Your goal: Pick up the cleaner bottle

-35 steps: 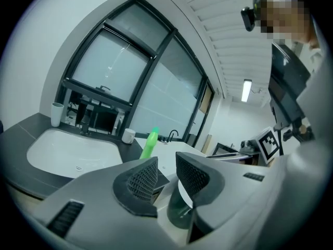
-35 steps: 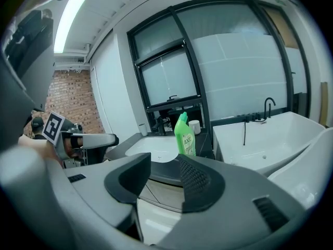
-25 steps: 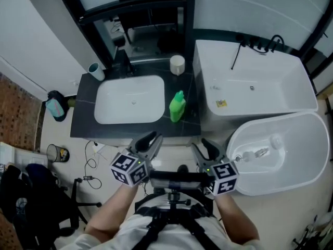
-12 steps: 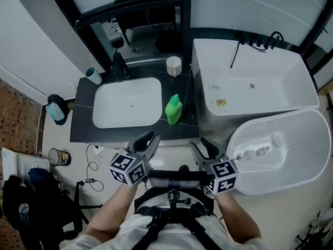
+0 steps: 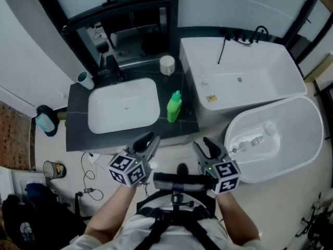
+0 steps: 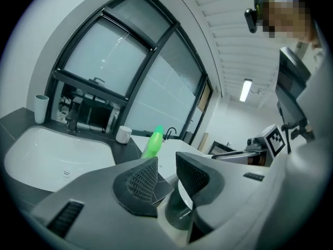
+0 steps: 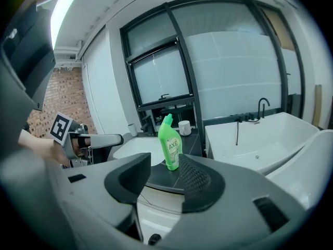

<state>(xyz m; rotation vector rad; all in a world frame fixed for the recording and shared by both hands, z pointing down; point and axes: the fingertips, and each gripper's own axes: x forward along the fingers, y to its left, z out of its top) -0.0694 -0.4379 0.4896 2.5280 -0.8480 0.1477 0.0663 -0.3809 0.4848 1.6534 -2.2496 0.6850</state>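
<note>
The green cleaner bottle (image 5: pixel 174 107) stands upright on the dark counter (image 5: pixel 184 124), just right of the white basin (image 5: pixel 123 111). Both grippers hang in front of the counter's near edge, apart from the bottle. My left gripper (image 5: pixel 147 144) is shut and empty; in the left gripper view the bottle (image 6: pixel 152 145) rises beyond its jaws (image 6: pixel 166 163). My right gripper (image 5: pixel 207 149) is open by a narrow gap with nothing in it. In the right gripper view the bottle (image 7: pixel 169 147) shows past that gap (image 7: pixel 165 165), some way off.
A white cup (image 5: pixel 167 64) and a black tap (image 5: pixel 112 66) stand at the counter's back, a pale tumbler (image 5: pixel 84 79) at its left corner. A white bathtub (image 5: pixel 239 77) and an oval tub (image 5: pixel 276 139) lie to the right. Cables (image 5: pixel 88 165) and a small bin (image 5: pixel 52 168) are on the floor at left.
The head view has swung a little, so counter and tubs sit slightly differently in the picture. Both grippers stay in front of the counter, and the bottle has not moved.
</note>
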